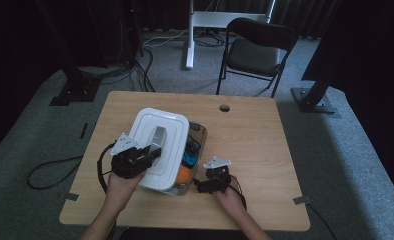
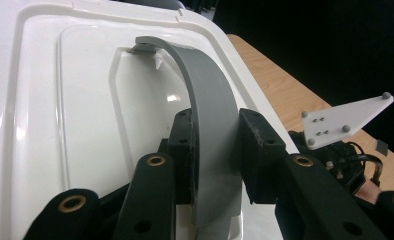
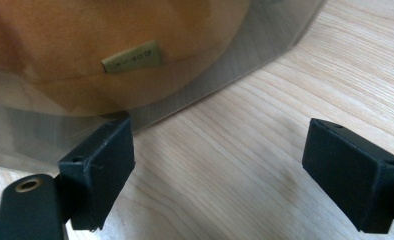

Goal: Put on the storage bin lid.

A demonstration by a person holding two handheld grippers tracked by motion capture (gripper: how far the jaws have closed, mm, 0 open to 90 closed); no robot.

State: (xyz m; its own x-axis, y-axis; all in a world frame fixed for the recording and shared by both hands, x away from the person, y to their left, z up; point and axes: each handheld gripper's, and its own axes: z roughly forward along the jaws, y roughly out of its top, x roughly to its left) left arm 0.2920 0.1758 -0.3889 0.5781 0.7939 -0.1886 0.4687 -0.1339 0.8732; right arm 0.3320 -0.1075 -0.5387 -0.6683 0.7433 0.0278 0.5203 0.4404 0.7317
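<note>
Left tool [image 2: 212, 150] clamped on grey handle [image 2: 210, 105] of white lid [image 1: 157, 145]; right tool [image 3: 220, 165] jaws apart on table [image 1: 255, 145] beside clear bin [image 3: 265, 45].

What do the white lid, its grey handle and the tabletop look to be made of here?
White lid: looks like glossy moulded plastic, with bright highlights and pressed-in ridges. Grey handle, clamped by the left gripper: a thin, matte arched strap, probably plastic. Tabletop: light wood grain with a smooth finish; solid wood or laminate cannot be told apart.
</note>
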